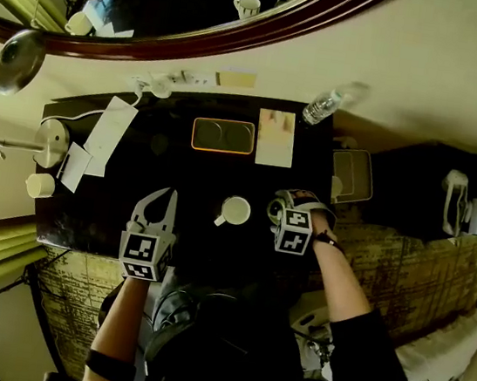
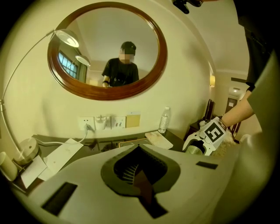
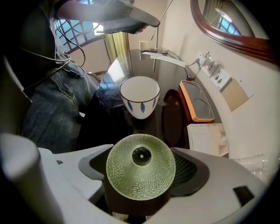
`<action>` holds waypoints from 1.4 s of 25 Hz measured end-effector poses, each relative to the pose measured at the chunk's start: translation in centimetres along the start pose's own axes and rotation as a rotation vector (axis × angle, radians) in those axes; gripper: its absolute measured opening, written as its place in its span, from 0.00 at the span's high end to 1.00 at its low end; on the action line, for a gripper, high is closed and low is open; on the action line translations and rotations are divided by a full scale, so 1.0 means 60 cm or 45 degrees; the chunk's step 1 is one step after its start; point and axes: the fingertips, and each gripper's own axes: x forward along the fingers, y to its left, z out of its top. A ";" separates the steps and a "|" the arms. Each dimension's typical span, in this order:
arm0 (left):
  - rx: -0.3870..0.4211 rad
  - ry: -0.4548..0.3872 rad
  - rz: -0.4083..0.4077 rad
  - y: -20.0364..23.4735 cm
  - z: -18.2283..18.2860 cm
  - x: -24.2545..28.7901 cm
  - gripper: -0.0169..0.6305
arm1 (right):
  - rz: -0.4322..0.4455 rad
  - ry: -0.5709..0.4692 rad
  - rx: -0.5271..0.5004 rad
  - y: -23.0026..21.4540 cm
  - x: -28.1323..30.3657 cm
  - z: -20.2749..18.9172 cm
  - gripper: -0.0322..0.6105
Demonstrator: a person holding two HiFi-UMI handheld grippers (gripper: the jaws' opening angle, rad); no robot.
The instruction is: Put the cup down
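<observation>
On the desk (image 1: 214,173), white cup (image 1: 236,210), green cup (image 3: 141,175) within right claw (image 1: 289,203)

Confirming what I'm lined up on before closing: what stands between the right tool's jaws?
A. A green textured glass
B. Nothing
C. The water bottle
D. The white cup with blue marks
A: the right gripper view looks down into the green textured glass sitting between the jaws, while the white cup stands apart beyond it.

Cup (image 1: 235,211) on table (image 1: 214,177), tray (image 1: 223,136) behind it
</observation>
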 end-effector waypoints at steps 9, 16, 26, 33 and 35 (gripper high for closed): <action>-0.009 0.004 -0.008 0.009 -0.007 0.024 0.97 | -0.067 -0.047 0.015 -0.039 -0.023 0.018 0.33; 0.008 0.008 -0.020 0.011 -0.012 0.048 0.97 | -0.065 -0.119 0.029 -0.121 -0.054 0.067 0.33; 0.002 -0.021 0.008 0.026 0.000 0.048 0.97 | -0.122 -0.207 0.030 -0.279 -0.090 0.158 0.33; -0.015 -0.019 0.052 0.049 -0.011 0.034 0.97 | -0.097 -0.221 -0.013 -0.321 -0.071 0.211 0.33; -0.017 -0.005 0.063 0.052 -0.020 0.029 0.97 | -0.065 -0.208 -0.020 -0.320 -0.052 0.213 0.33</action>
